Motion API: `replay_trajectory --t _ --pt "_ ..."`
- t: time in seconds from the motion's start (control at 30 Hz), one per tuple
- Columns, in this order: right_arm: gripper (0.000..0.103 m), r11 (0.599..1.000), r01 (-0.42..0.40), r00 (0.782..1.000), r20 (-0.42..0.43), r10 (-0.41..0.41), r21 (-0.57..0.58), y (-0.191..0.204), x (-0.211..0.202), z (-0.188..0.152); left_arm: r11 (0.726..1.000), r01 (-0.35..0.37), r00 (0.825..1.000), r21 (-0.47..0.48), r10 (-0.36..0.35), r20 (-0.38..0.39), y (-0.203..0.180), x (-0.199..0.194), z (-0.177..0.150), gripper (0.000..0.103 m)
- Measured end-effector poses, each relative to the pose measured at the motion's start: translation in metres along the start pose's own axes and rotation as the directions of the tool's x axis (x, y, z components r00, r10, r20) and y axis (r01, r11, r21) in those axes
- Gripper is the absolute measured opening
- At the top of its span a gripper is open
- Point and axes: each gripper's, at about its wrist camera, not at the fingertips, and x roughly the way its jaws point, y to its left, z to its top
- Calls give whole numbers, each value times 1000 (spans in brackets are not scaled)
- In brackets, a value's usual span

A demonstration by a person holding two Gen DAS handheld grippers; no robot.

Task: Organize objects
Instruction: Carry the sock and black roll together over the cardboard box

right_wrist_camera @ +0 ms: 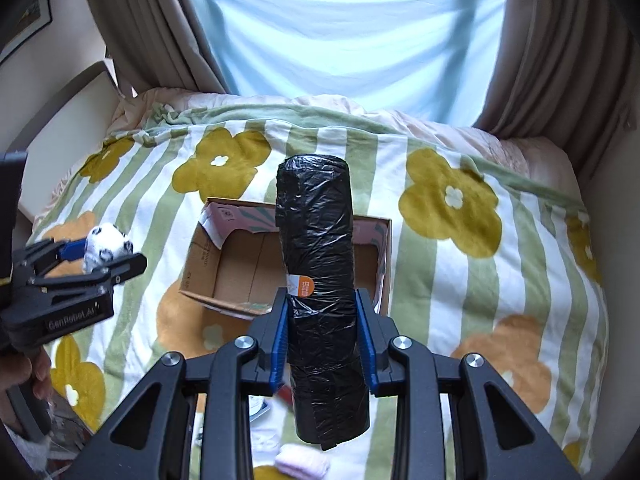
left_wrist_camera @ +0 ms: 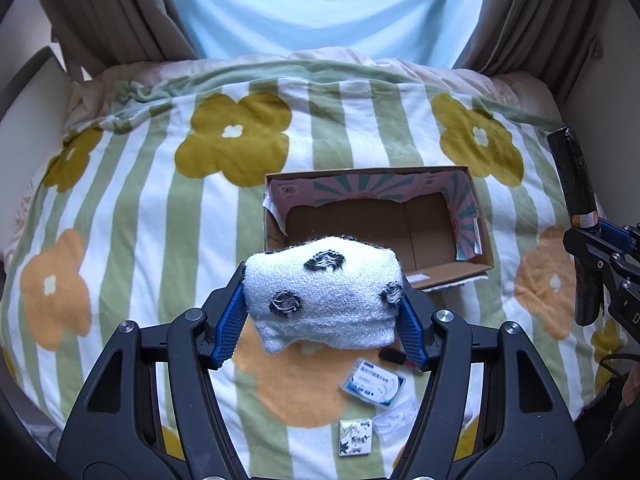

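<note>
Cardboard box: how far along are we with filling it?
Nothing is in the cardboard box yet. In hand: the left gripper clamps the spotted sock bundle, and the right gripper clamps the black bag roll. Left on the blanket: a small case, a square packet and a pink item.

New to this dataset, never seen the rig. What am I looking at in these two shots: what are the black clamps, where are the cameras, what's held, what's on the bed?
No robot here: a person holds a two-finger clamp in each hand, and a fisheye camera on each looks forward along its fingers.

The left wrist view shows the left gripper shut on a white spotted sock bundle.

The right wrist view shows the right gripper shut on a black bag roll.

Both are held over a flowered striped blanket with an open cardboard box, which looks empty. Nearer the person lie a small plastic case and a square packet.
</note>
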Motion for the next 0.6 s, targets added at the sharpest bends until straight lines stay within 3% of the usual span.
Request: replay_trajectory --t 0.17,0.3,0.6 --pt "28 992 -32 999 -25 30 -123 -6 49 17 1000 -5 999 -1 5 -36 -1 56 30 62" --pt "28 964 -82 995 -70 66 -254 -3 95 22 1000 11 997 -26 -13 -77 -2 103 45 62" --pt "28 907 -198 968 -220 121 -372 19 203 17 1000 -10 986 11 11 -166 -12 208 42 62"
